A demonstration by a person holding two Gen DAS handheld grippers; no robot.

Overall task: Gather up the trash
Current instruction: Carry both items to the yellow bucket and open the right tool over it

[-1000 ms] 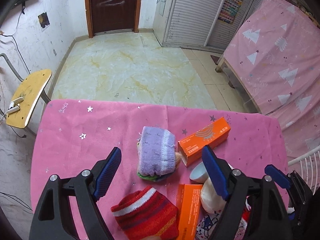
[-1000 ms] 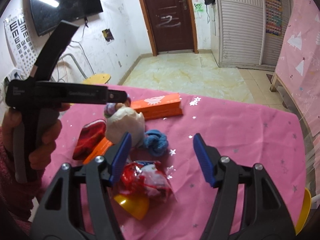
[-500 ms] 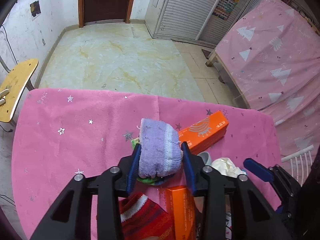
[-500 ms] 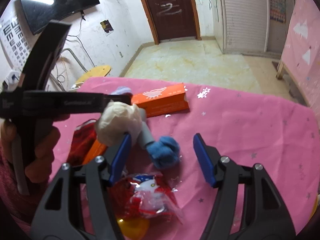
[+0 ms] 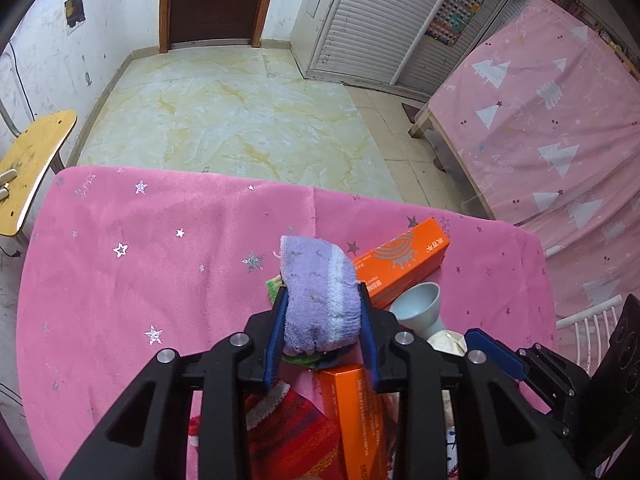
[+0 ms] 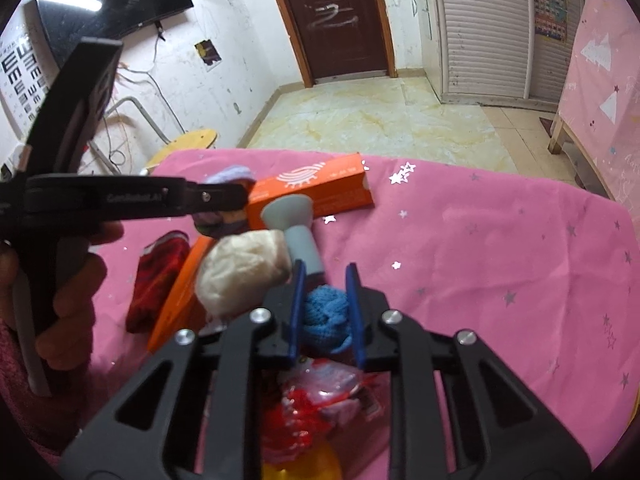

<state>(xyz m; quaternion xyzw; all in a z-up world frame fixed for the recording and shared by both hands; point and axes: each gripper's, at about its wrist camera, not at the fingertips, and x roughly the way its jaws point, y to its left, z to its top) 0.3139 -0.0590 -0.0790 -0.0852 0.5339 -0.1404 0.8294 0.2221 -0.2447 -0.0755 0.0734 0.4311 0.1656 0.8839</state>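
Observation:
A folded purple cloth (image 5: 312, 264) sits between the blue pads of my left gripper (image 5: 322, 290), whose jaws are closing and press on its sides; a green scrap shows under it. My right gripper (image 6: 326, 270) is shut on a blue knitted ball (image 6: 324, 312). Both are over the pink star-patterned tablecloth (image 5: 160, 260). Around them lie an orange box (image 5: 400, 264), a grey funnel (image 6: 288, 212), a cream crumpled wad (image 6: 244, 268), a red striped sock (image 6: 160, 276) and a second orange box (image 5: 352, 420). A red plastic wrapper (image 6: 316, 400) lies under the right gripper.
A hand (image 6: 68, 300) holds the left gripper's handle at the left of the right wrist view. A yellow chair (image 5: 32, 160) stands left of the table. A bed under a pink sheet (image 5: 540, 120) stands to the right. Tiled floor lies beyond the table's far edge.
Both grippers stood open and have closed: the left on the purple cloth, the right on the blue knitted ball. The left gripper moved forward over the cloth.

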